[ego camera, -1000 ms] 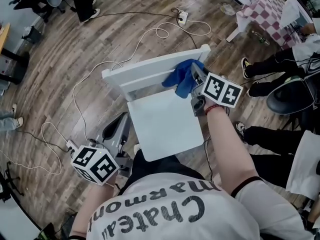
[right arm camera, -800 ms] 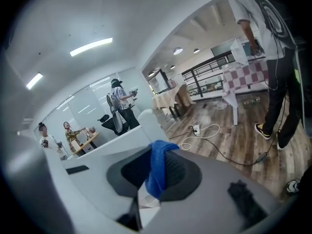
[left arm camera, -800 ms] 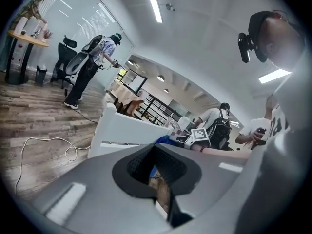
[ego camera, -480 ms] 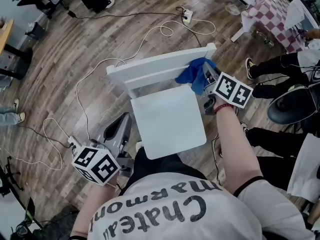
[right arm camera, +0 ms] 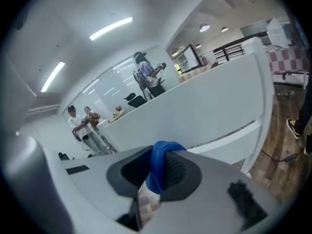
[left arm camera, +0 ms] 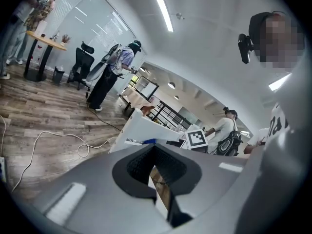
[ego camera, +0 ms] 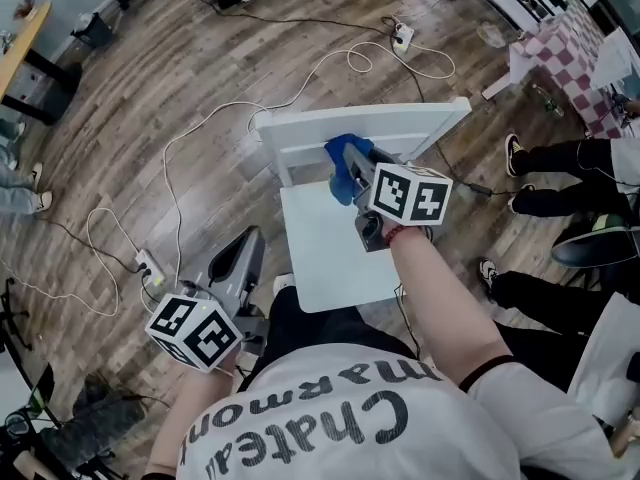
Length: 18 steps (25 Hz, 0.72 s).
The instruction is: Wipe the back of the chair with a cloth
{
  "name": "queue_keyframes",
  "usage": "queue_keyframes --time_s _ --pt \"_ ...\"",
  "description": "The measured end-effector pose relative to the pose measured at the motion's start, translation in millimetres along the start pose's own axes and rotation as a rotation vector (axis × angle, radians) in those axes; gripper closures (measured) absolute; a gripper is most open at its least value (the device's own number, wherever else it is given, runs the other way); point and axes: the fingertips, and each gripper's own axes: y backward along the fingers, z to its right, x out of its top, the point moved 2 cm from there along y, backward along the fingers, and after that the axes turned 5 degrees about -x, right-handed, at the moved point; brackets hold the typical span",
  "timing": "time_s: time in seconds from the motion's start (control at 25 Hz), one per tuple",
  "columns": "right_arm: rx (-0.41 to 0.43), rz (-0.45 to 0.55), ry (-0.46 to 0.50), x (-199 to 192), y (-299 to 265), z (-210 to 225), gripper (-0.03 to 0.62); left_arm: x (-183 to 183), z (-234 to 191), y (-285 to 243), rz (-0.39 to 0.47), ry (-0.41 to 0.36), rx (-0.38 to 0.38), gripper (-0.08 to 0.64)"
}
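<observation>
A white wooden chair stands on the floor in the head view, its back far from me and its seat near. My right gripper is shut on a blue cloth and holds it against the inner face of the back, left of its middle. In the right gripper view the cloth is bunched between the jaws, with the chair back close ahead. My left gripper hangs low at the chair's left, shut and holding nothing. In the left gripper view the left gripper looks towards the chair back.
White cables loop over the wooden floor, with a power strip at the left and another beyond the chair. Seated people's legs and shoes are close on the right. A checked tablecloth is at the far right.
My right gripper has slid the cloth leftwards along the chair back, from its right end to about the middle. The left gripper has stayed low at the left.
</observation>
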Motion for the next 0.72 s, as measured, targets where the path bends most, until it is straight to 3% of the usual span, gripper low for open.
queue_keyframes --time_s 0.28,0.72 --pt "0.120 -0.079 0.079 -27.7 -38.5 -81.3 0.541 2.6 -27.9 36.8 0.053 0.035 0.062 0.552" --pt "0.042 -0.097 0.084 -37.4 -61.1 -81.4 0.541 -2.4 -54.0 73.2 0.093 0.083 0.132 0.552"
